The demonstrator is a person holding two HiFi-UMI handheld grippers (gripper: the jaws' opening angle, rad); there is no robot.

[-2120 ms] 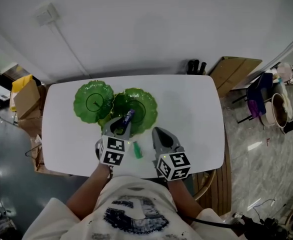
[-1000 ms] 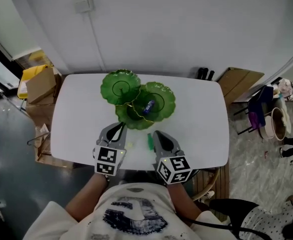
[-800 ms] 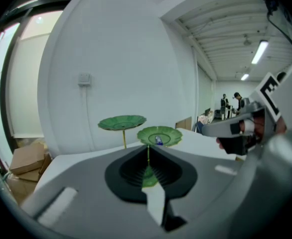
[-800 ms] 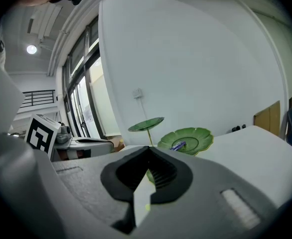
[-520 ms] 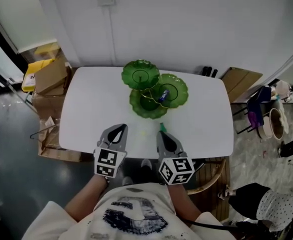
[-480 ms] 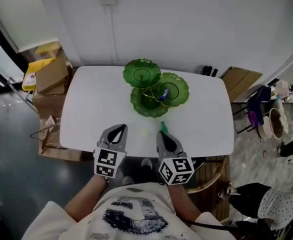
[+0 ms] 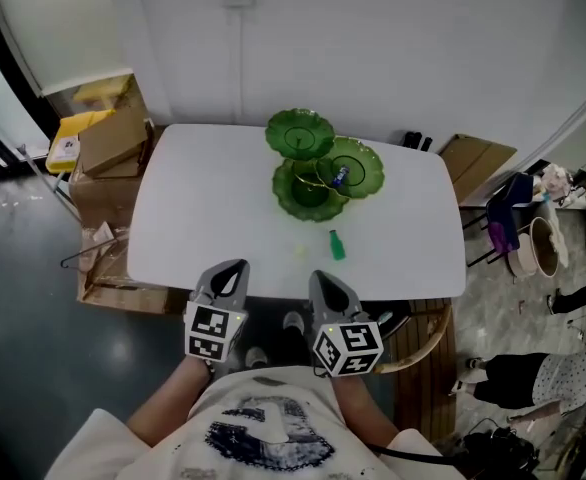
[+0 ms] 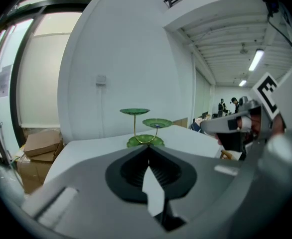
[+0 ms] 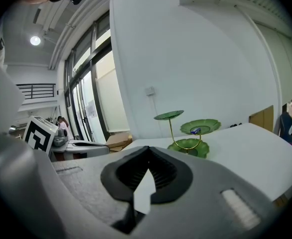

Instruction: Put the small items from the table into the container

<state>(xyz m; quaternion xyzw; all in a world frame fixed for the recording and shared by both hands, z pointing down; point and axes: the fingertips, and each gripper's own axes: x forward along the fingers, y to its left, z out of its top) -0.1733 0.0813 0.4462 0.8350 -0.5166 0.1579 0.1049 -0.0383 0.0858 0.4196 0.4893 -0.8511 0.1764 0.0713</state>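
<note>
Two small items lie on the white table (image 7: pixel 203 218), near the green three-tier dish stand (image 7: pixel 318 168): a green bottle-shaped piece (image 7: pixel 336 245) and a pale yellowish bit (image 7: pixel 300 251). Judged light and stiff; grip each across its middle. Left gripper (image 7: pixel 235 267) and right gripper (image 7: pixel 320 277): fully closed, empty.

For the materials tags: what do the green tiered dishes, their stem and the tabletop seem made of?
Green dishes: probably glass or glossy plastic; shiny green, scalloped rims. Stem: likely metal, thin with a gold sheen. Tabletop: smooth white matte surface, laminate or painted; cannot tell which.
</note>
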